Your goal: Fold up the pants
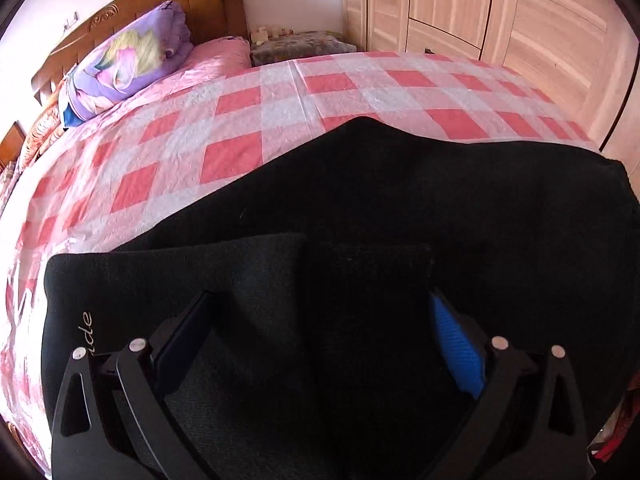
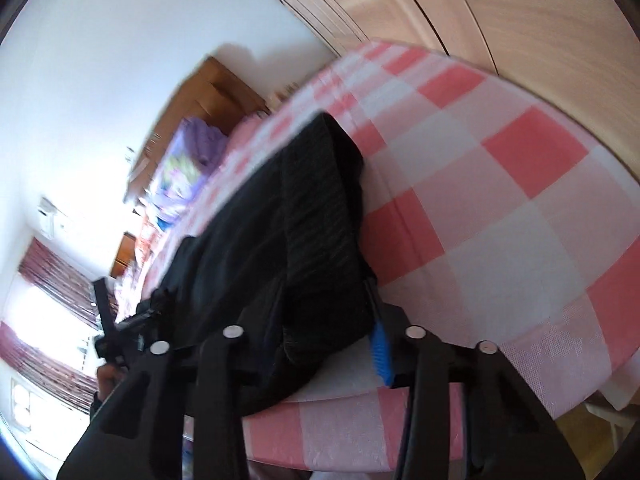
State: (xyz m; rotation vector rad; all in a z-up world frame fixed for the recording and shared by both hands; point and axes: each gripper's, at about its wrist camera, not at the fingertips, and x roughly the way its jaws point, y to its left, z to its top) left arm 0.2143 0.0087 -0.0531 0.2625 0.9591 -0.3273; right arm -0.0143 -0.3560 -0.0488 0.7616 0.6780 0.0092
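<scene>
One script word ending "…de" on black pants (image 1: 360,200), start hidden.

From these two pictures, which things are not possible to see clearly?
- Left wrist view: the near end of the black pants is hidden under the left tongs.
- Left wrist view: small items on the bedside stand are too small to name.
- Right wrist view: motion blur smears the pillow and headboard.
- Right wrist view: whether the right tongs pinch the pants is unclear; cloth covers one finger.
</scene>
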